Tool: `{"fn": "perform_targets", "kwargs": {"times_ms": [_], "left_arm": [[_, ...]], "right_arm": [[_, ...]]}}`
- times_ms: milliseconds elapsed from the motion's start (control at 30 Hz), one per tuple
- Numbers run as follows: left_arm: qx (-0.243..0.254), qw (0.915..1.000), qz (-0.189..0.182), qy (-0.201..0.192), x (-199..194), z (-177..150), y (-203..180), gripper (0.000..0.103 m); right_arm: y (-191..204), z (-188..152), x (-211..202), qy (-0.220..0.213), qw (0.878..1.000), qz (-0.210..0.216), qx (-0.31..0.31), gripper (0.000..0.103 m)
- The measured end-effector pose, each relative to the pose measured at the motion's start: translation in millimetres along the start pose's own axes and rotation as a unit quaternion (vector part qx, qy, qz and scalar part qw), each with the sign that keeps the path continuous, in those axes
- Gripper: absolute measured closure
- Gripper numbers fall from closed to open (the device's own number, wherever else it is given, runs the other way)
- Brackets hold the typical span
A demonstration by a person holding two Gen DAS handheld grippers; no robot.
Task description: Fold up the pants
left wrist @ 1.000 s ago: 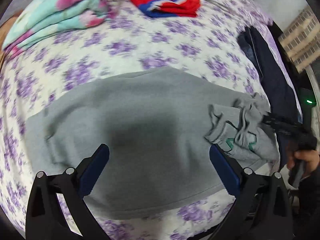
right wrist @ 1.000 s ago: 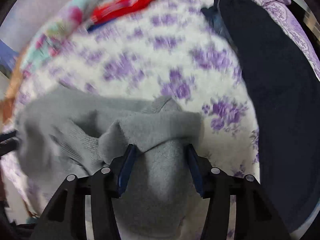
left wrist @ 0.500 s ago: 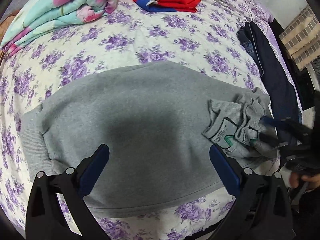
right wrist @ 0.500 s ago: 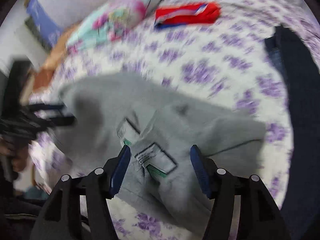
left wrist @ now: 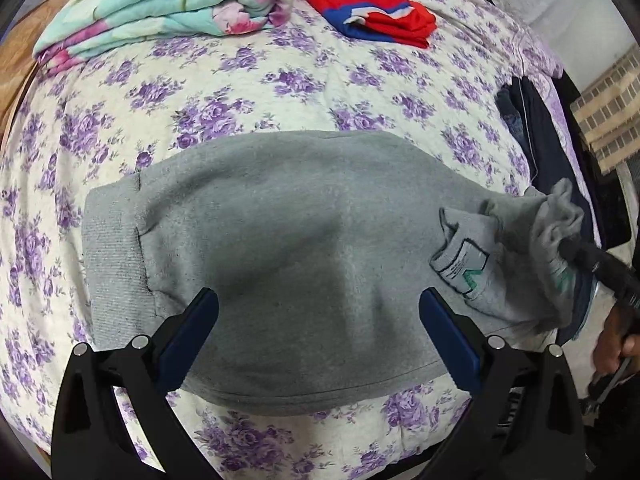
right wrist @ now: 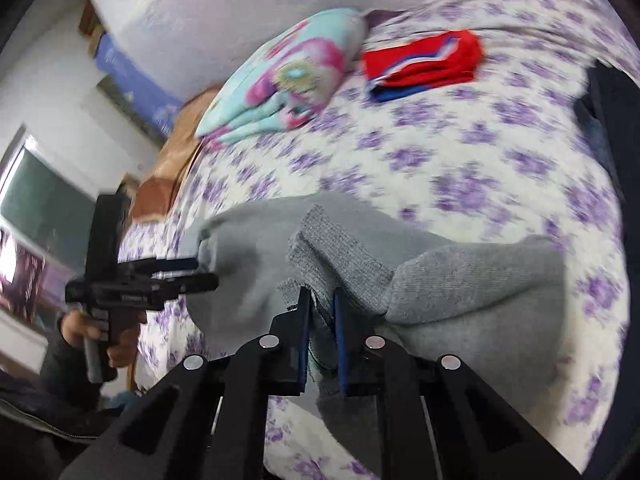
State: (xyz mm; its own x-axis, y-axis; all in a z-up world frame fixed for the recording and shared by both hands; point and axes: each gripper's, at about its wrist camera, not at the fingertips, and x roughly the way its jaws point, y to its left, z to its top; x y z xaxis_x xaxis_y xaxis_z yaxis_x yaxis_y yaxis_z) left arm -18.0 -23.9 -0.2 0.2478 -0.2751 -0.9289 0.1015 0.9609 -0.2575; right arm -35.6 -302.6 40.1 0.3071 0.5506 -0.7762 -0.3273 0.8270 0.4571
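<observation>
Pinching the waistband end of the grey pants [left wrist: 280, 240] on the flowered bedspread [left wrist: 240, 92].

Lying spread flat across the near middle of the bed, ribbed cuff at one side, bunched waistband lifting at the other. Right gripper [right wrist: 320, 312] squeezing nearly closed on a fold of that grey fabric. Left gripper [left wrist: 318, 332] hovering above the pants, jaws gaping wide, gripping nothing. White sewn-in label [left wrist: 460, 266] with green trim showing, print too small for reading. Folded red-and-blue garment [left wrist: 372, 16] and floral blanket [left wrist: 160, 12] sitting far back.
</observation>
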Motion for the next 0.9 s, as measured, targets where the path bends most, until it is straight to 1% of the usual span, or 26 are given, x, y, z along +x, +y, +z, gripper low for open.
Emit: {"fn": "perform_targets", "kwargs": {"times_ms": [33,67,133,167,200,267,300,333,400,433,467,500,600,667,800,833,867,900], "left_arm": [[-0.002,1.0,-0.002,0.001,0,1,0,0.005],[-0.001,1.0,-0.004,0.001,1,3,-3,0.005],[0.011,0.9999,-0.008,-0.001,1,7,-12,0.005],[0.02,0.9998,-0.008,0.001,2,7,-18,0.005],[0.028,0.9996,-0.007,0.001,2,7,-22,0.005],[0.047,0.9989,-0.005,-0.003,1,6,-32,0.005],[0.05,0.9987,-0.006,-0.003,1,5,-33,0.005],[0.05,0.9987,-0.01,-0.001,2,4,-35,0.005],[0.045,0.9988,-0.019,0.001,3,3,-35,0.005],[0.044,0.9988,-0.023,0.001,4,5,-36,0.005],[0.045,0.9987,-0.023,0.0,5,6,-39,0.005],[0.048,0.9986,-0.023,0.0,6,9,-42,0.005],[0.075,0.9967,-0.029,-0.006,10,18,-62,0.005],[0.095,0.9949,-0.036,-0.002,18,24,-78,0.005],[0.106,0.9936,-0.03,0.024,40,30,-97,0.005],[0.106,0.9934,-0.033,0.027,42,30,-99,0.005],[0.107,0.9932,-0.035,0.032,46,30,-101,0.005],[0.107,0.9929,-0.034,0.038,50,29,-103,0.005]], "right_arm": [[8,-2,23,0.022,1.0,-0.012,-0.018,0.09],[9,-4,41,0.039,0.999,-0.025,-0.028,0.084],[-2,-16,89,0.095,0.994,-0.056,-0.02,0.081],[-7,-21,103,0.105,0.993,-0.05,-0.017,0.081],[-5,-19,100,0.097,0.994,-0.047,-0.018,0.078],[-4,-9,83,0.102,0.995,-0.012,0.011,0.056],[-4,-6,72,0.095,0.995,-0.002,0.016,0.053],[-3,0,49,0.07,0.997,0.006,0.012,0.052],[-8,6,16,0.031,0.999,0.007,0.012,0.047],[-20,9,-5,0.005,1.0,0.0,0.028,0.046],[-29,10,-17,-0.01,0.999,-0.013,0.041,0.046],[-44,11,-30,-0.026,0.997,-0.037,0.058,0.046],[-81,8,-50,-0.046,0.99,-0.089,0.103,0.046],[-99,3,-50,-0.04,0.984,-0.12,0.123,0.046],[-114,-11,-34,-0.039,0.982,-0.119,0.142,0.046],[-117,-13,-25,-0.035,0.98,-0.134,0.141,0.046],[-125,-16,-10,-0.019,0.976,-0.164,0.144,0.046],[-135,-19,7,0.011,0.97,-0.188,0.153,0.046]]}}
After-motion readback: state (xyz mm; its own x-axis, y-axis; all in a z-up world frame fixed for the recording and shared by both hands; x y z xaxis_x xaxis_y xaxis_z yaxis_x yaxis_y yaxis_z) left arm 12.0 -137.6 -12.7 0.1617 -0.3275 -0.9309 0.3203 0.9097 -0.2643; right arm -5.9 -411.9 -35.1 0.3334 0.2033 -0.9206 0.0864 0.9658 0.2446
